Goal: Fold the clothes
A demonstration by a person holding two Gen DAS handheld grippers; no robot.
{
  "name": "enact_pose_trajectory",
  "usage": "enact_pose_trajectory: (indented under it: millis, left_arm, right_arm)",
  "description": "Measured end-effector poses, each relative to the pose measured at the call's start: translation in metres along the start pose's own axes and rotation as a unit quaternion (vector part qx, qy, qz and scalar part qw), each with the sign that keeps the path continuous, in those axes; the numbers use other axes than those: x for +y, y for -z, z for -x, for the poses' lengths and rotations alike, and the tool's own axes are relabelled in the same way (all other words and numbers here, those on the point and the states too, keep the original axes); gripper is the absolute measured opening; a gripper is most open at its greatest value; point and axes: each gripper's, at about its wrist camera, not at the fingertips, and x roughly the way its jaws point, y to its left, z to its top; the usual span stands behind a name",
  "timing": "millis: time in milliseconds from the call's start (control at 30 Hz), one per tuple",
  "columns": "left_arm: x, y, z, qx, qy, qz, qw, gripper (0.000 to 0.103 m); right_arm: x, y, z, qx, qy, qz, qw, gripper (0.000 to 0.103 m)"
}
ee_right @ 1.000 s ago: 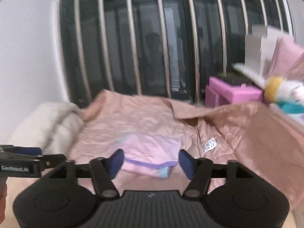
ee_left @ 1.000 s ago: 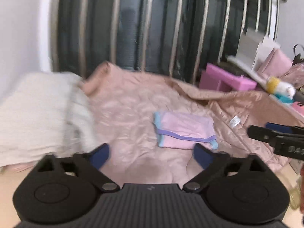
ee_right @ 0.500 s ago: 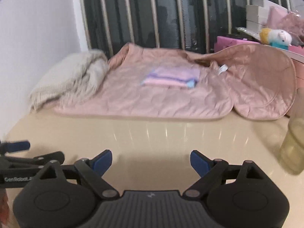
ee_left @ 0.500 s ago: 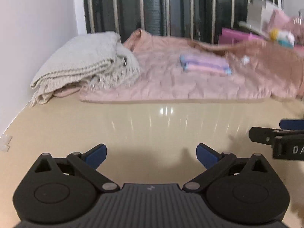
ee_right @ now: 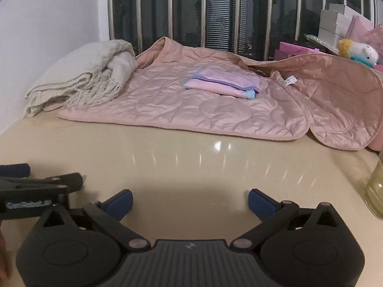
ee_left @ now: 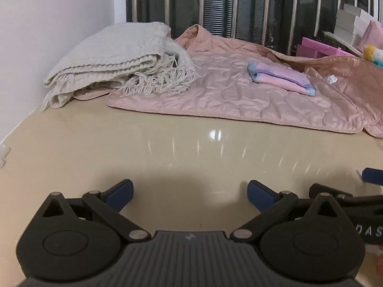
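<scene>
the left gripper (ee_left: 189, 192) and the right gripper (ee_right: 190, 201) both hover low over the glossy beige bench (ee_left: 191, 148), blue-tipped fingers spread wide and holding nothing. toward the far edge, a small folded pink-and-lilac garment with blue trim (ee_right: 222, 83) rests on a spread quilted pink jacket (ee_right: 179, 105). at the far left corner lies a folded cream knitted blanket with fringe (ee_left: 115, 57). only the right view shows a yellowish glass (ee_right: 375, 189) at the right edge.
</scene>
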Motion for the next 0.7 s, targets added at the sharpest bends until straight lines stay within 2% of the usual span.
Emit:
enact_pose_trajectory:
  millis: [700]
  left_arm:
    - [-0.0013,0.0031,0.004,-0.004,0.002,0.001,1.0,0.103]
  right_arm:
    - [-0.0039,0.0036,0.0037,0.0,0.001,-0.001,1.0,0.103]
